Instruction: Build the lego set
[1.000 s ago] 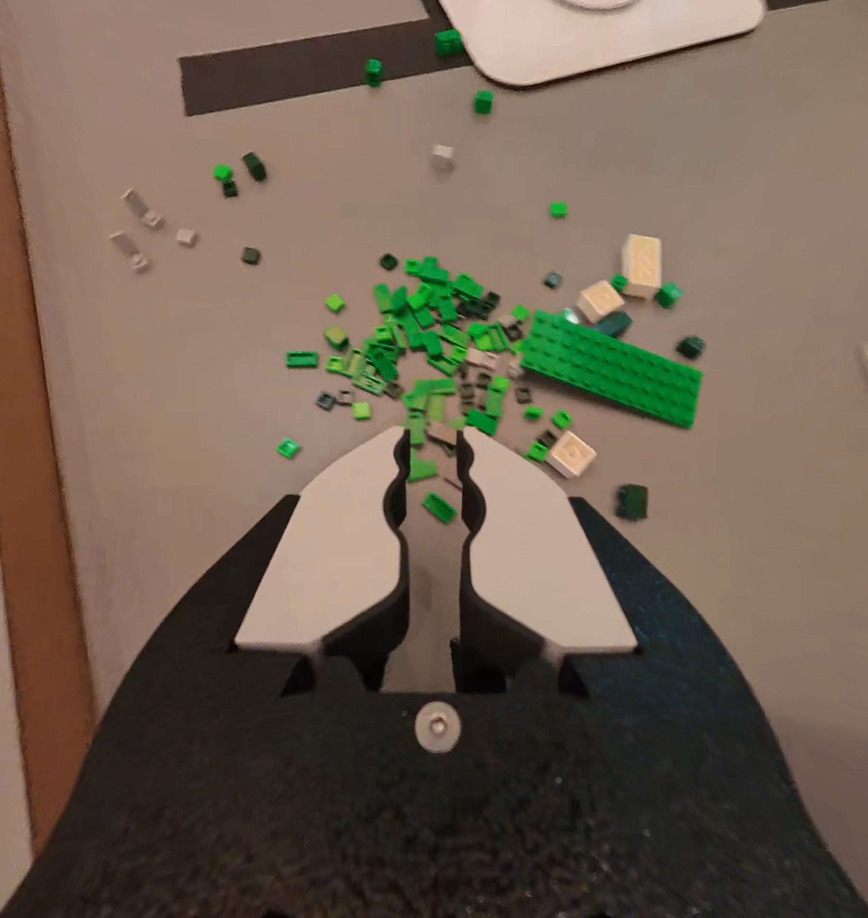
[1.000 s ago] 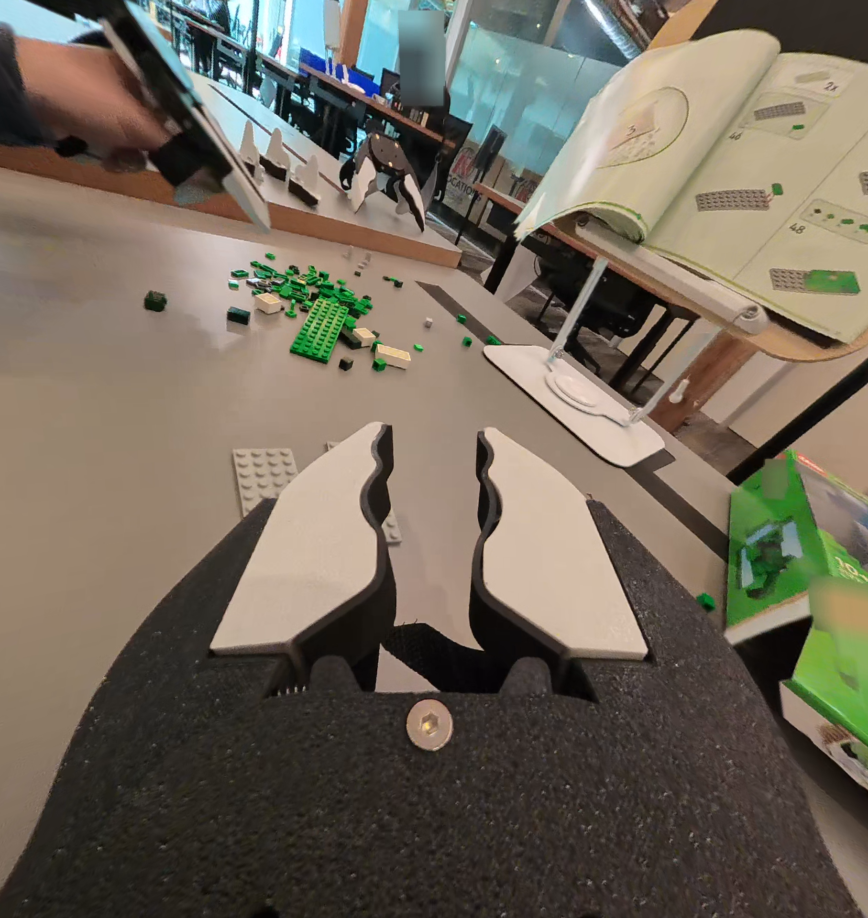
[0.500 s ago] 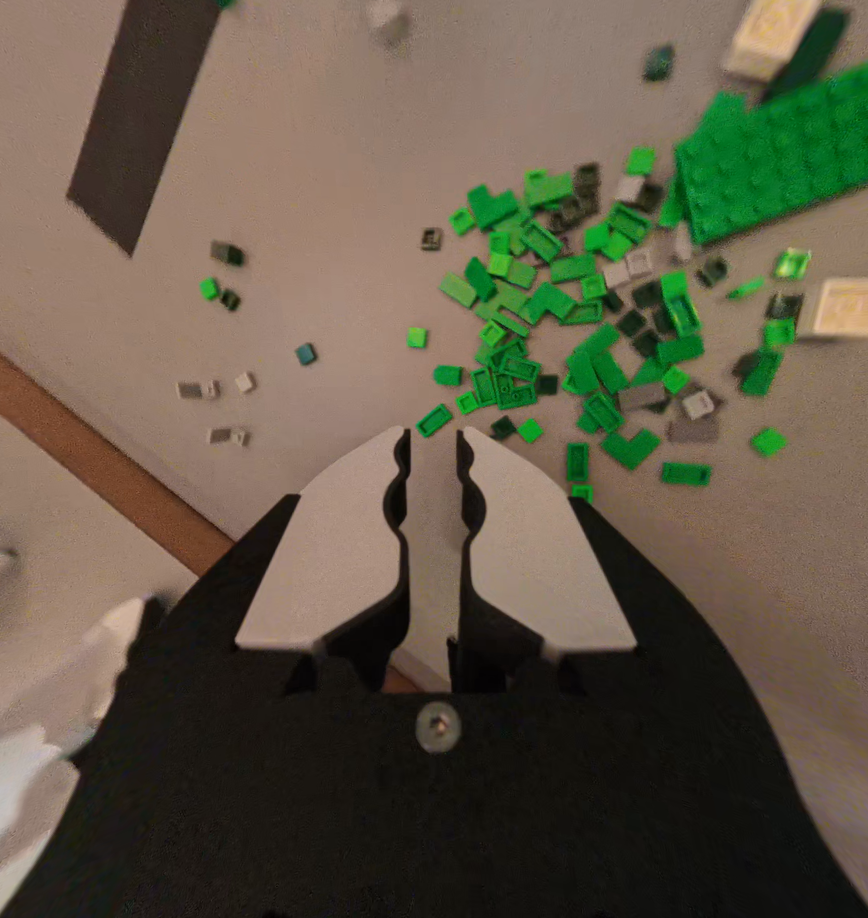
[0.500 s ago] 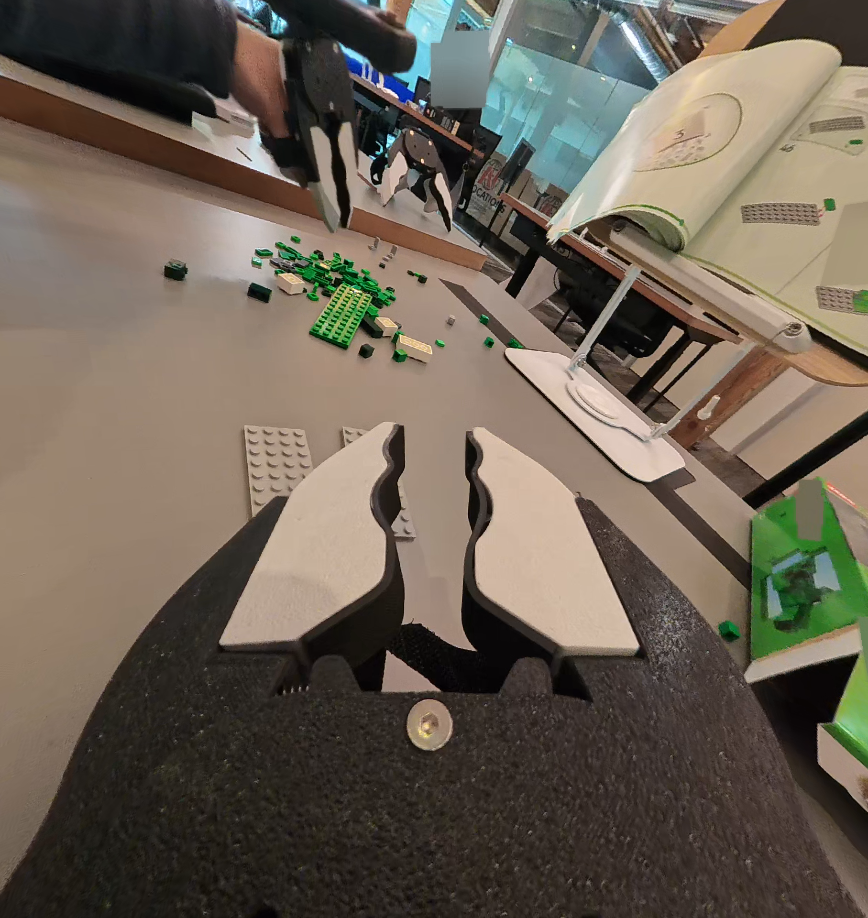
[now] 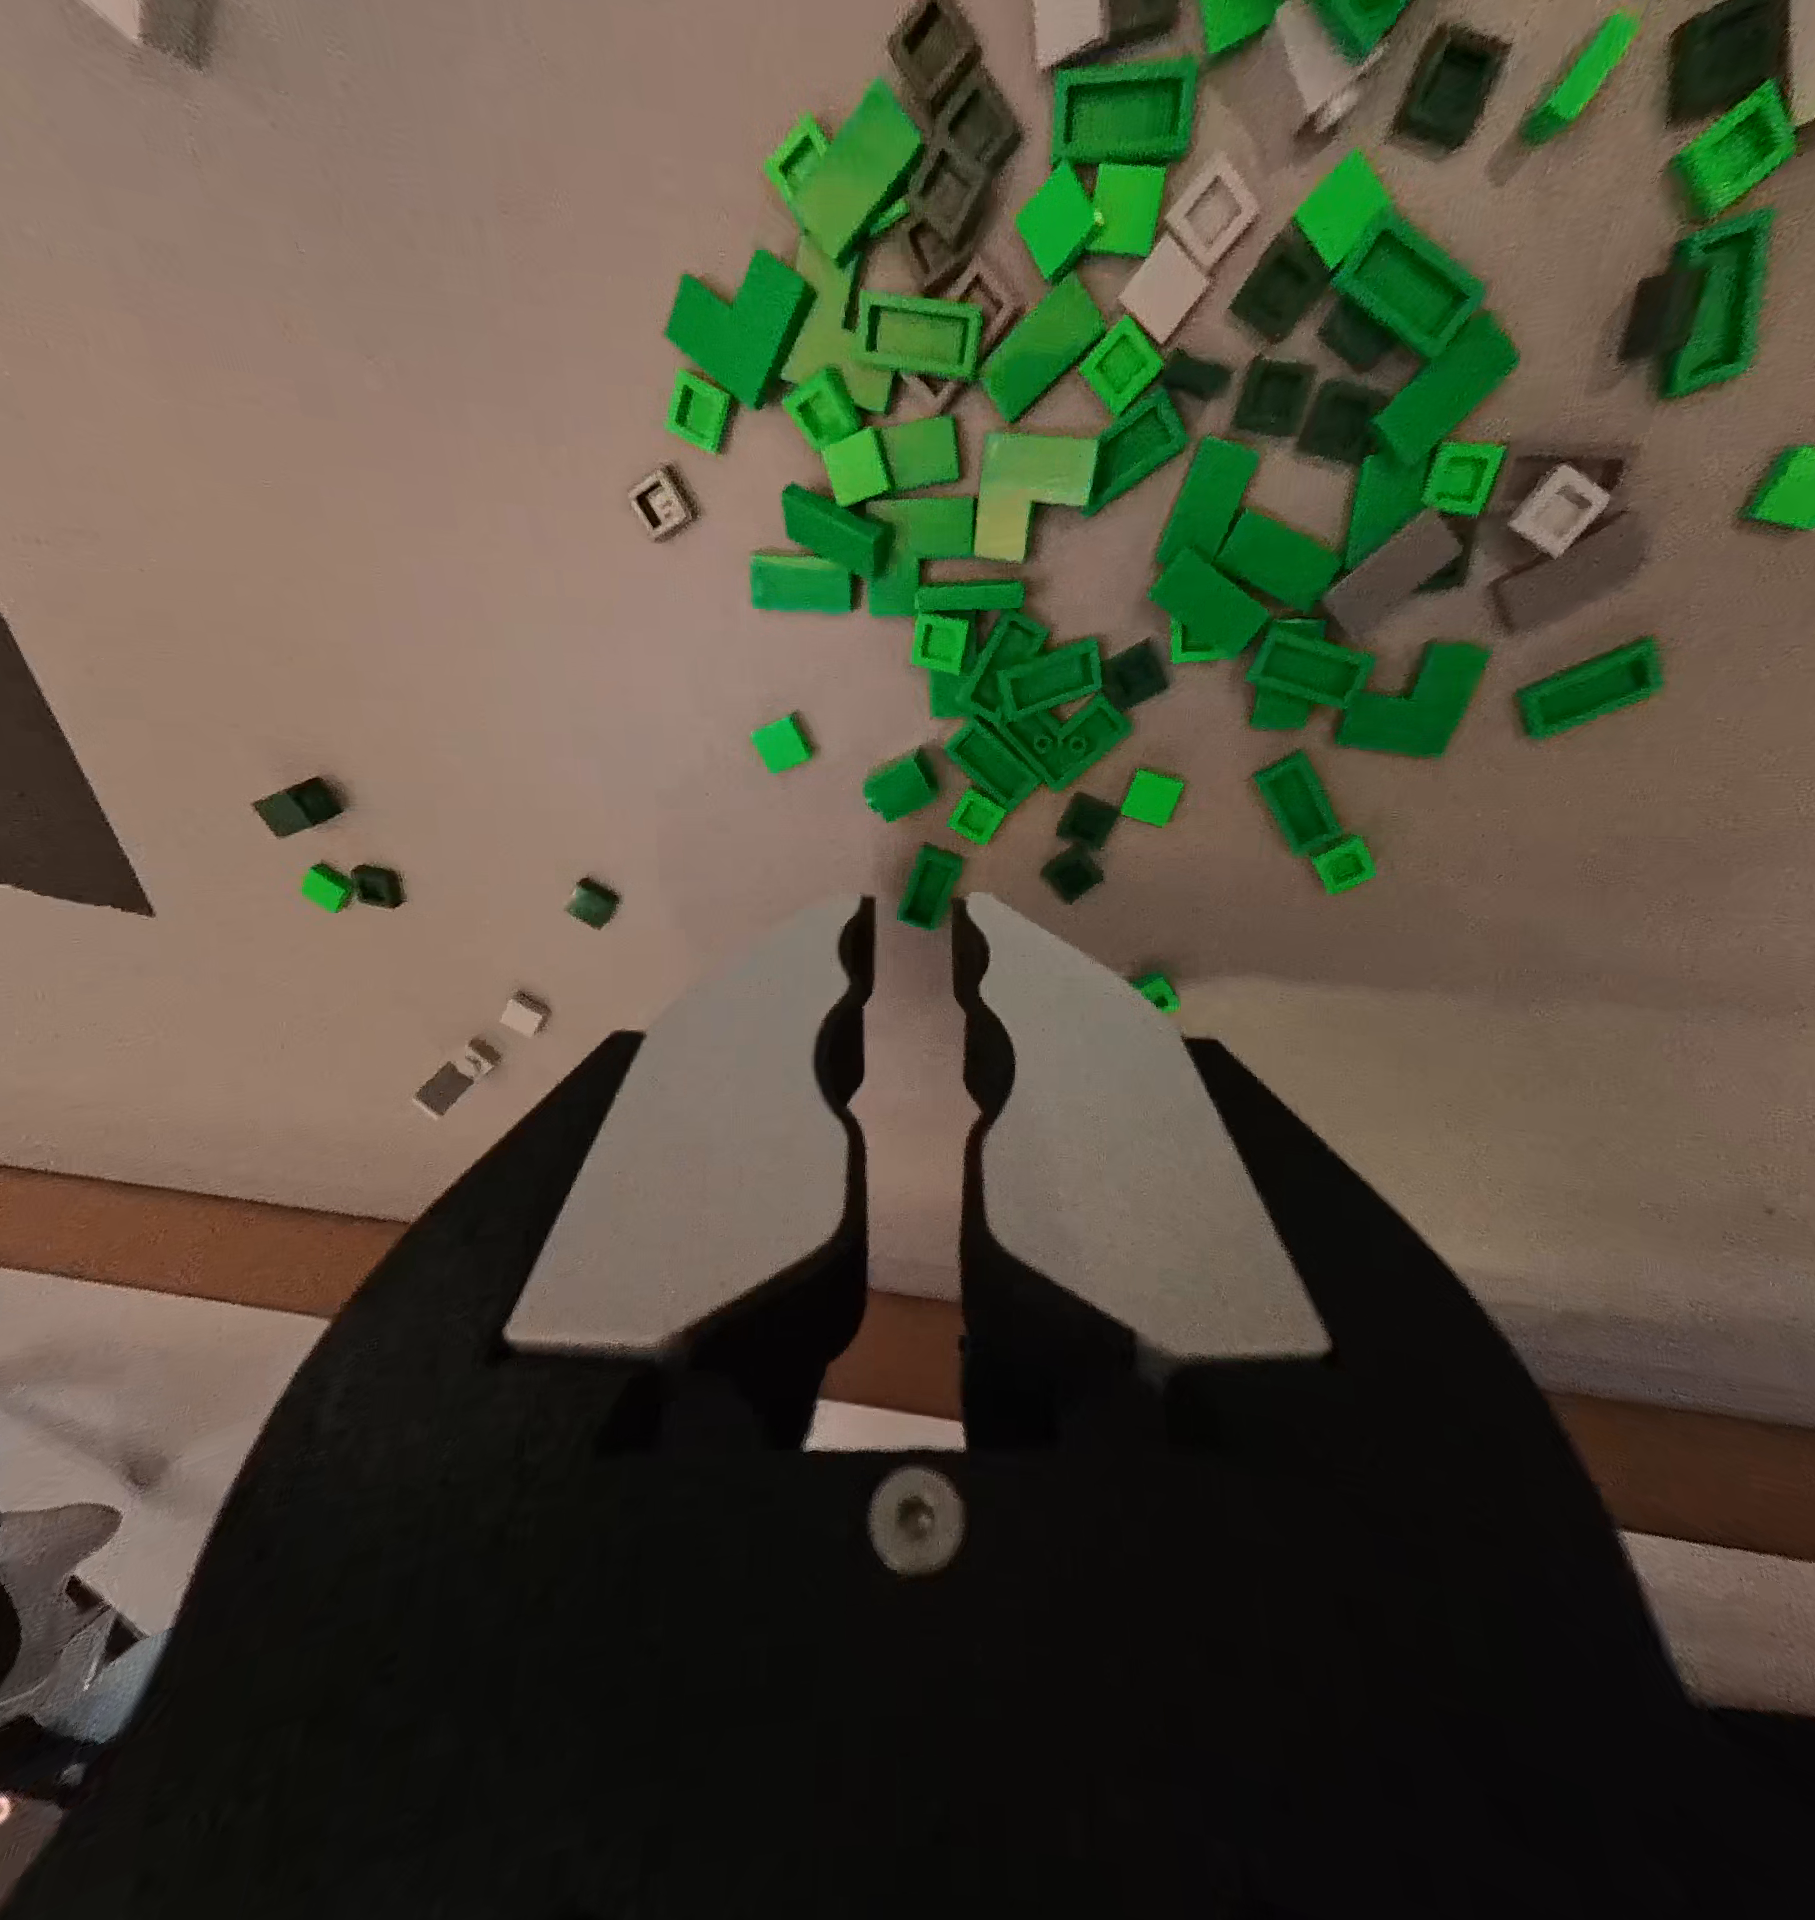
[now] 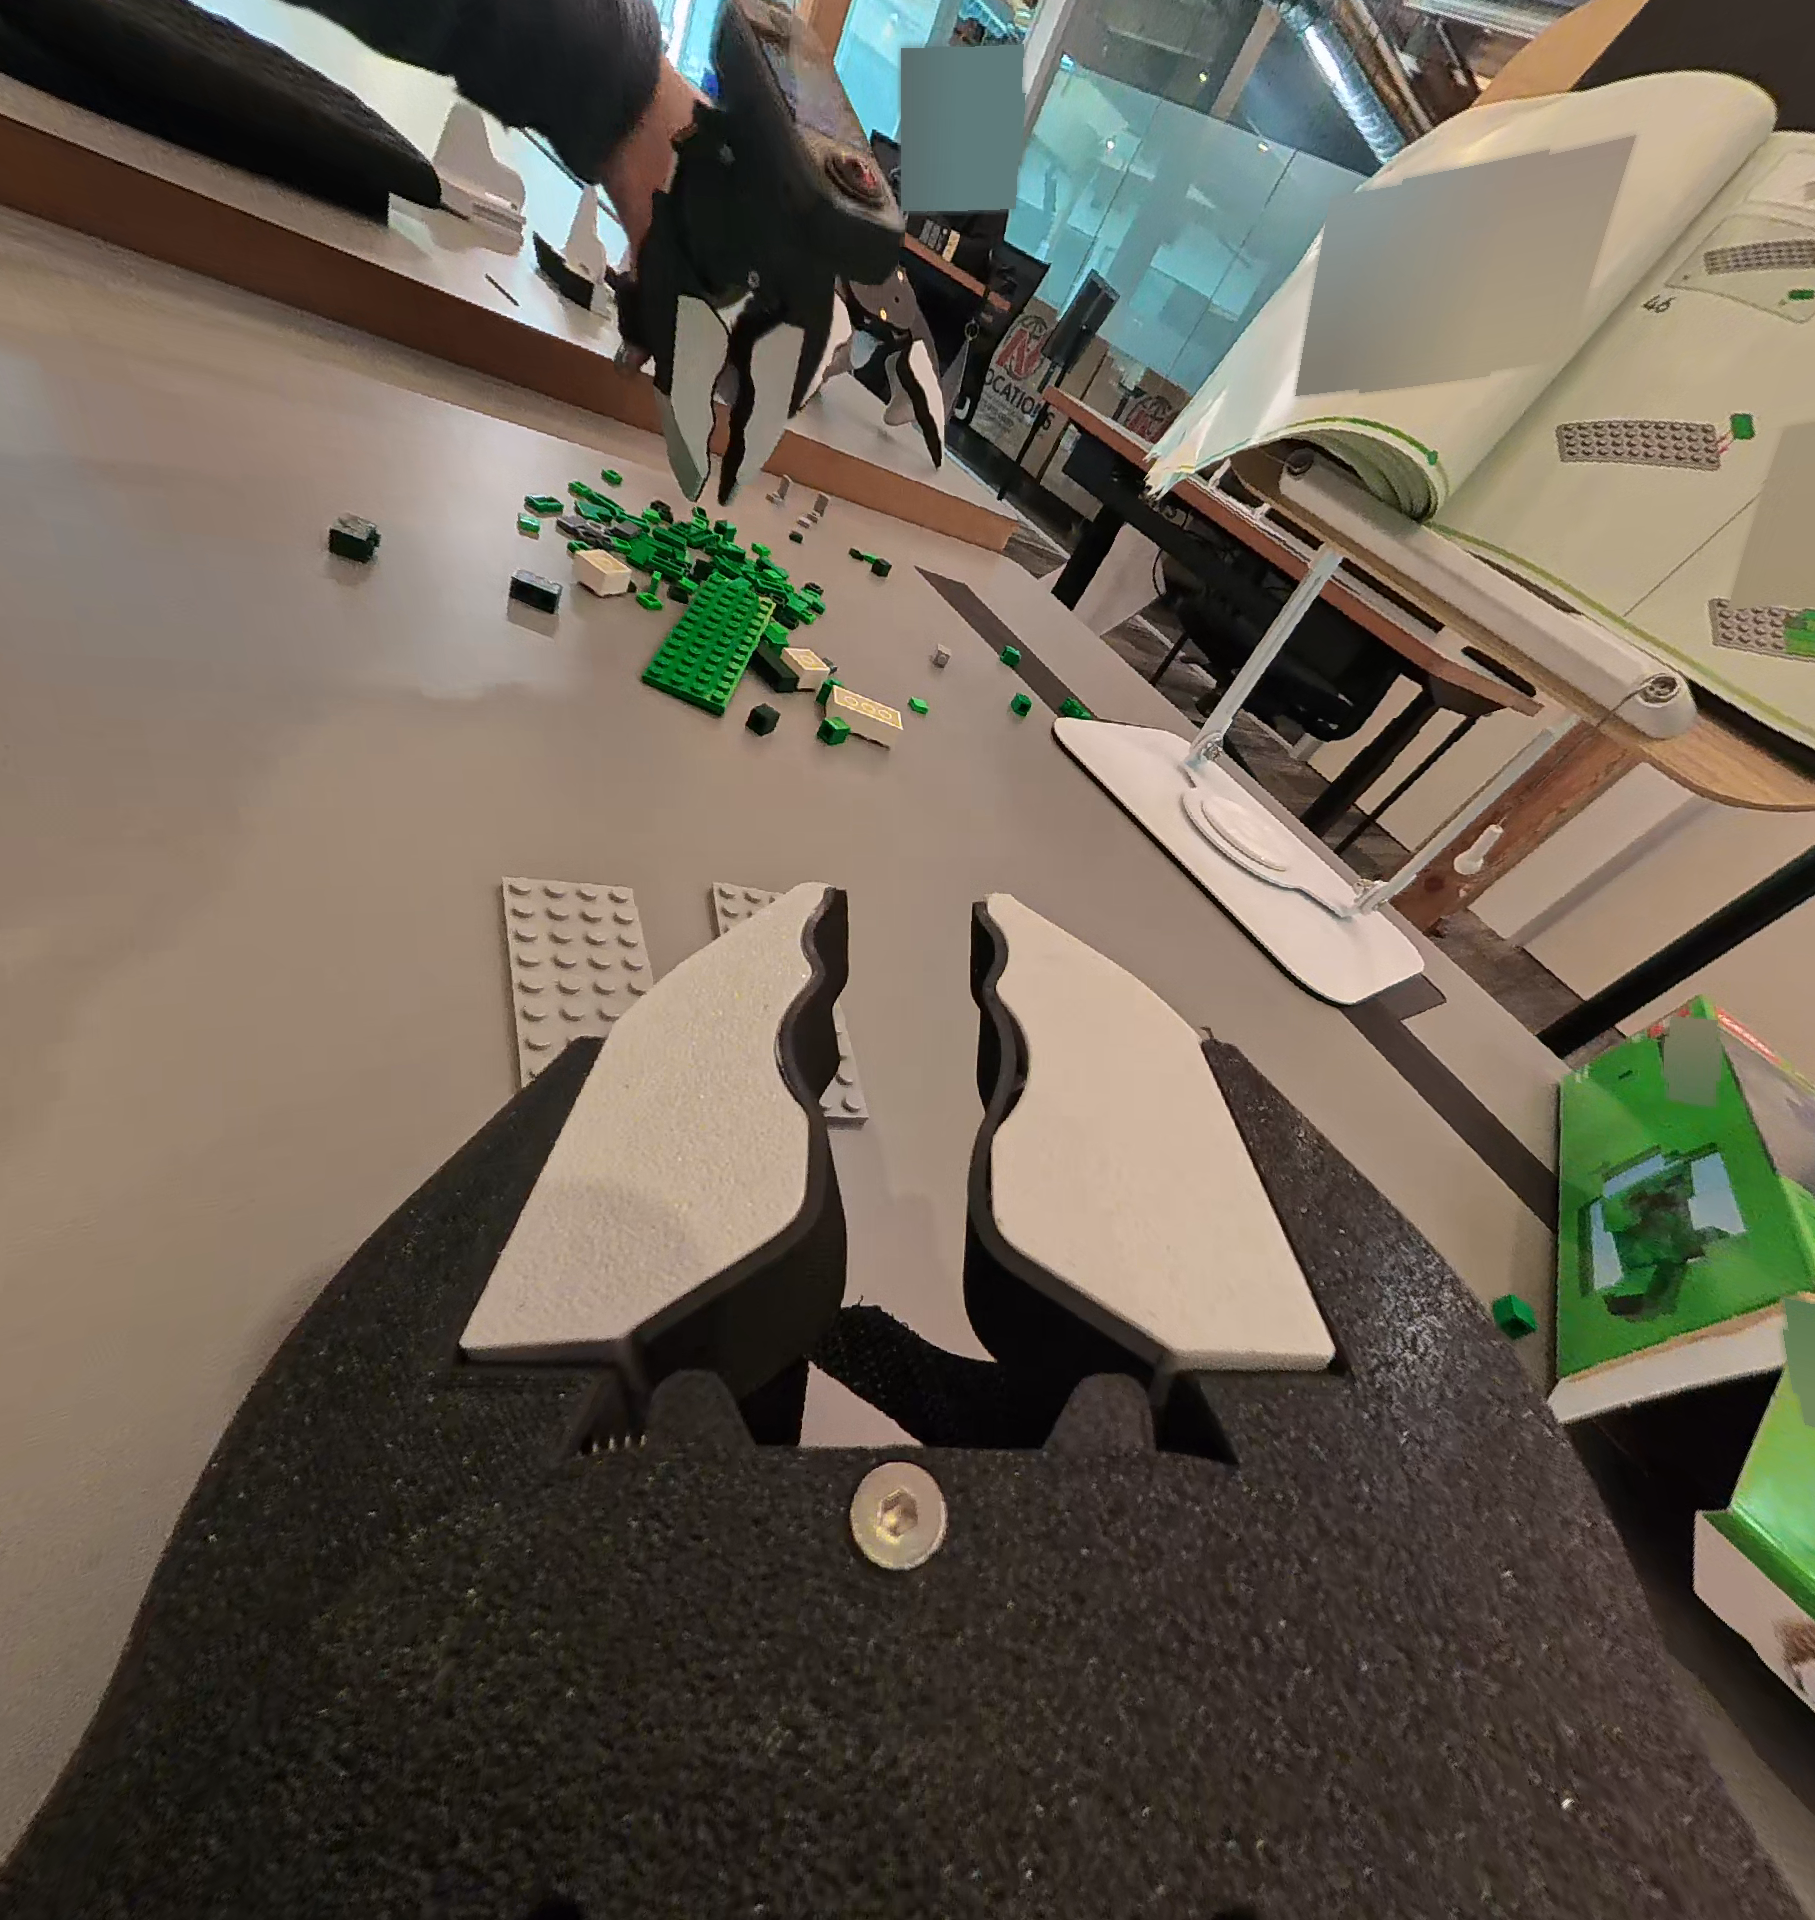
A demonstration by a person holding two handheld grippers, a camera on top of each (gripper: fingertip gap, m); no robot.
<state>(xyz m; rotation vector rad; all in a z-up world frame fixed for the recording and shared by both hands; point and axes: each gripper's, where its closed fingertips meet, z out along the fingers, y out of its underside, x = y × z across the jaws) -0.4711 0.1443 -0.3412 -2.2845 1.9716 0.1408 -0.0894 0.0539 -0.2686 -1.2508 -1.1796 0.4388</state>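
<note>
Left wrist view: the left gripper [image 5: 913, 909] hangs over the near edge of the lego pile [image 5: 1142, 468], jaws a narrow gap apart and empty.

A small green tile [image 5: 929, 885] lies flat on the grey counter [image 5: 363, 416] just ahead of the tips; it looks light, stiff and slick, so I judge it is best pinched by its two long edges, low and square, or it may skid. Right gripper [image 6: 908, 904] waits well apart from the pile, jaws apart and empty, above two grey plates [image 6: 570, 966]; the green baseplate [image 6: 711, 644] sits beside the pile. Compared with half a second ago, the left gripper is lower and closer to the pile, and in the right wrist view its tips now nearly reach the pieces.
</note>
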